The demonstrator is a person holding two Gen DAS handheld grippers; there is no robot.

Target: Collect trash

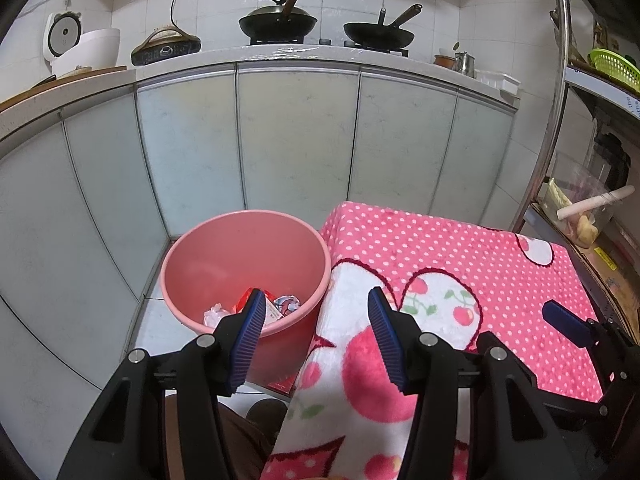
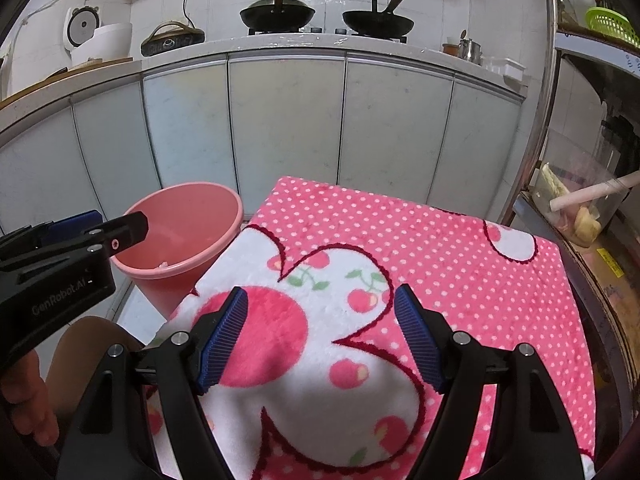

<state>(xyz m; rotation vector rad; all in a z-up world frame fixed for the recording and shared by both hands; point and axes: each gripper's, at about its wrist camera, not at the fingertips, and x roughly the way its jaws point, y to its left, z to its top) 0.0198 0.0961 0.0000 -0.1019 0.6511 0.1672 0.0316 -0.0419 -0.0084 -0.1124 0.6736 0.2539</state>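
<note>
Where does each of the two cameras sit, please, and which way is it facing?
Left wrist: sits on the left tool, open, looking forward and down over the pink bucket holding trash; the right tool shows alongside.
Right wrist: sits on the right tool, open, above the cherry blanket; the left tool and a hand show.
Both share the bucket, blanket and stove pans.

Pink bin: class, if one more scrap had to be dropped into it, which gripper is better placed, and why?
Left. The left gripper, open and empty, sits at the pink bin's rim; the right gripper hovers over the blanket, farther off.
</note>
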